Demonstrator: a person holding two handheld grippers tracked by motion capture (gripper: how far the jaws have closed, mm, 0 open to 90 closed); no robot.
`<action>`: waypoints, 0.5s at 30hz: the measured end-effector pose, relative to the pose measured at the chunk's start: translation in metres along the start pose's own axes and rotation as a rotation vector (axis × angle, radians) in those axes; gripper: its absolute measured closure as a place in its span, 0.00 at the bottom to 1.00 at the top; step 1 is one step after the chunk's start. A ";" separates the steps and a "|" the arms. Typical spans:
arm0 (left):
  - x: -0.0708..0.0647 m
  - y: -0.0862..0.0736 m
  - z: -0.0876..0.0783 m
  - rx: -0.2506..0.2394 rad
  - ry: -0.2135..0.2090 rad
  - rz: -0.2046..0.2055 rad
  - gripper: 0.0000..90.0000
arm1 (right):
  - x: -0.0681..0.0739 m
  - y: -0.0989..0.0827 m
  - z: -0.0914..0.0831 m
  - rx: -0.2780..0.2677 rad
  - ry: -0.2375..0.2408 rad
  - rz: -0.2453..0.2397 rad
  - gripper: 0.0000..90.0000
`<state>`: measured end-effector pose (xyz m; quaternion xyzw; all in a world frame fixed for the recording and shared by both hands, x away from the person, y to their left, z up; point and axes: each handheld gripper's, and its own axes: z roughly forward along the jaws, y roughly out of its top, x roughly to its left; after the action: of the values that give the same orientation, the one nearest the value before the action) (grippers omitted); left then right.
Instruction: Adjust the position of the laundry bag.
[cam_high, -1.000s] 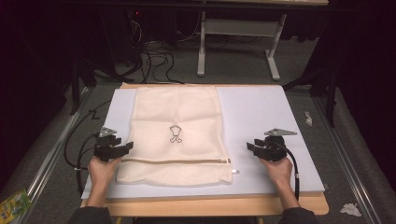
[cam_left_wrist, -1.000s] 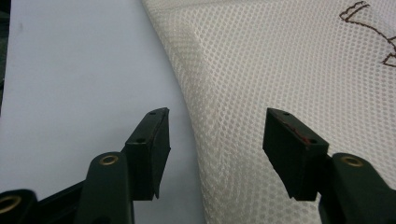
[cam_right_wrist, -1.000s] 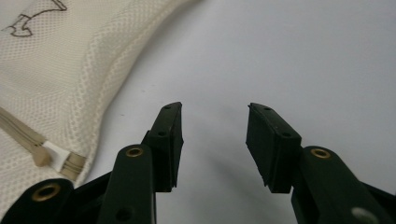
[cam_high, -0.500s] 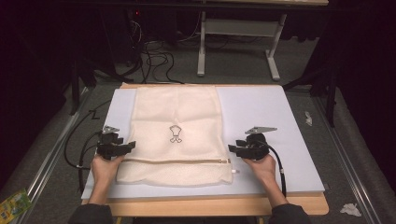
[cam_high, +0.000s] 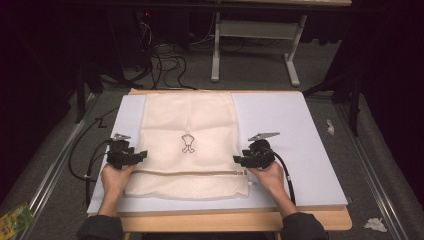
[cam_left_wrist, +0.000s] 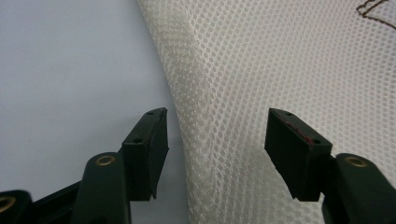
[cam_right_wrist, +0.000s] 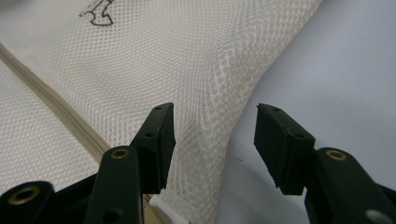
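Note:
A cream mesh bag (cam_high: 187, 120) with a small dark emblem (cam_high: 188, 142) and a zipper (cam_high: 190, 173) lies flat on the pale board (cam_high: 290, 120). My left gripper (cam_high: 142, 155) is at the bag's left edge. In the left gripper view it (cam_left_wrist: 217, 144) is open, with the mesh edge (cam_left_wrist: 280, 70) running between its jaws and neither pad pressing on it. My right gripper (cam_high: 237, 160) is at the bag's right edge, just above the zipper's end. Its jaws (cam_right_wrist: 212, 144) have just been opening and stand wide, with the mesh edge (cam_right_wrist: 187, 56) between them, not pinched. The zipper (cam_right_wrist: 51, 107) runs at its left.
The board rests on a wooden table whose front edge (cam_high: 200, 220) shows below the bag. Bare board lies right of the bag. Cables (cam_high: 165, 60) and a metal table frame (cam_high: 255, 35) are on the floor behind. Crumpled paper (cam_high: 375, 224) lies at the lower right.
My right gripper has moved left across the board to the bag's right edge. The left gripper has stayed at the left edge.

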<state>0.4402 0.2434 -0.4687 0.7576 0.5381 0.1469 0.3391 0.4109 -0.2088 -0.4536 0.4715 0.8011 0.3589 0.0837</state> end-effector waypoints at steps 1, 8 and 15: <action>0.000 0.000 0.001 0.003 -0.004 0.002 0.46 | 0.000 0.001 0.002 0.009 0.000 -0.002 0.55; -0.002 0.002 0.005 0.022 -0.009 0.013 0.56 | 0.001 0.002 0.013 0.047 0.004 0.004 0.63; 0.002 0.005 0.005 0.051 -0.032 0.020 0.82 | -0.001 0.003 0.016 0.062 0.022 -0.023 0.93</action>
<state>0.4470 0.2428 -0.4692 0.7734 0.5287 0.1244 0.3269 0.4210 -0.2011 -0.4636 0.4607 0.8181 0.3381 0.0643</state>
